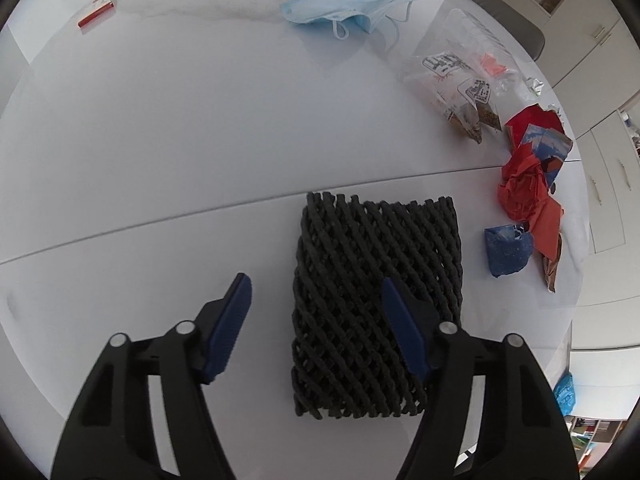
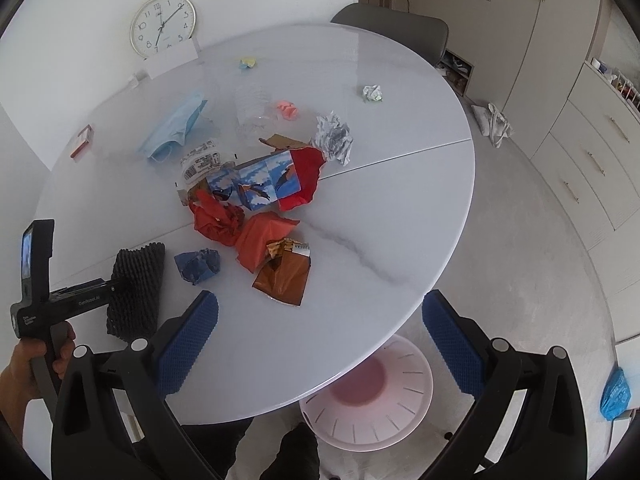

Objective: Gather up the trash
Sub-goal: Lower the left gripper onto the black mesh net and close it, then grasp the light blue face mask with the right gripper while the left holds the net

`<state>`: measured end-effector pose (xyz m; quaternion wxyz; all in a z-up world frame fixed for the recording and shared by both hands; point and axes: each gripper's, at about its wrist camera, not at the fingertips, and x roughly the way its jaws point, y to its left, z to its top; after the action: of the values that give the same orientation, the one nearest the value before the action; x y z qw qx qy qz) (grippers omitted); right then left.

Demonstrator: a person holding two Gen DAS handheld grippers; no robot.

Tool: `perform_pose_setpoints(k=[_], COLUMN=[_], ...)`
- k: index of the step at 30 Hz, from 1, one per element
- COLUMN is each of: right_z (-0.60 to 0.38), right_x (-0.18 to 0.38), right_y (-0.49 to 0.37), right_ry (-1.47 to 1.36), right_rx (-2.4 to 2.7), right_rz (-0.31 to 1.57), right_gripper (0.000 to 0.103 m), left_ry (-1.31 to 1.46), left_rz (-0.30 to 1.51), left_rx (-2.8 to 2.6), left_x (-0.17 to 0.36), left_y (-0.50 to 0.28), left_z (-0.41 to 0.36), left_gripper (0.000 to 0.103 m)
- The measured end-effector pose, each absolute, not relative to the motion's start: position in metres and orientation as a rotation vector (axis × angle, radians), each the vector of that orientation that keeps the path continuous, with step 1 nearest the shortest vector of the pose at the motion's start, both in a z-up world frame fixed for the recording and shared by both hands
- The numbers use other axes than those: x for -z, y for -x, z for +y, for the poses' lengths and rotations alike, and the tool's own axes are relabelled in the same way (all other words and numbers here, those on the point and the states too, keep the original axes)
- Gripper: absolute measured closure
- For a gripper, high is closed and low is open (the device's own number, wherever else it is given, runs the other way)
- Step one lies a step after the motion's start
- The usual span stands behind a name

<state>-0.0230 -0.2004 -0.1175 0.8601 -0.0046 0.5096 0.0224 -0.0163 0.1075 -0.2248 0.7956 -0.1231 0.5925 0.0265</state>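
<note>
Now, by label:

Left tongs (image 1: 316, 290): pointing steeply down over the black foam net (image 1: 376, 304); jaws partly open, one blue pad over the net's near right part, the other off its left edge over bare table. Whether the pads touch the net cannot be told; nothing is gripped.

Right tongs (image 2: 320, 312): jaws wide apart and holding nothing, hanging over the near edge of the table (image 2: 400, 184).

Black foam net: lying flat at the near left of the table, just near of the seam that crosses the top.

Trash pile: a crumpled blue scrap (image 2: 198, 266) just right of the net; beyond it red crumpled paper (image 2: 216, 222), a brown foil wrapper (image 2: 282, 280) and a blue printed carton (image 2: 256, 188) in a heap toward the middle.

Further trash: a pale blue face mask (image 1: 348, 4) at the far side, a clear plastic bag (image 1: 460, 64) to its right, a ball of silver foil (image 2: 334, 138), and a small red and white box (image 1: 98, 8) far left.

Bin: a pink basket (image 2: 372, 396) on the floor below the table's near edge.

Person: a hand (image 2: 28, 364) grips the left tool's handle at the near left of the right wrist view.
</note>
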Motion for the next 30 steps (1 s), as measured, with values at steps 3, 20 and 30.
perform_pose_setpoints(k=[3, 20, 30], right_z=[-0.196, -0.046, 0.028], right_x=[0.117, 0.115, 0.201], right_y=[0.017, -0.118, -0.255], right_ry=[0.020, -0.003, -0.258], right_rx=[-0.064, -0.272, -0.085], right_rz=[1.070, 1.021, 1.172], right_gripper=[0.002, 0.002, 0.004], left_ry=[0.299, 0.415, 0.328], left_rz=[1.268, 1.245, 1.160], left_rx=[-0.053, 0.078, 0.168], left_x=[0.224, 0.201, 0.162], left_y=[0.019, 0.017, 0.010], left_z=[0.105, 0.129, 0.174], left_gripper=[0.050, 0.090, 0.090])
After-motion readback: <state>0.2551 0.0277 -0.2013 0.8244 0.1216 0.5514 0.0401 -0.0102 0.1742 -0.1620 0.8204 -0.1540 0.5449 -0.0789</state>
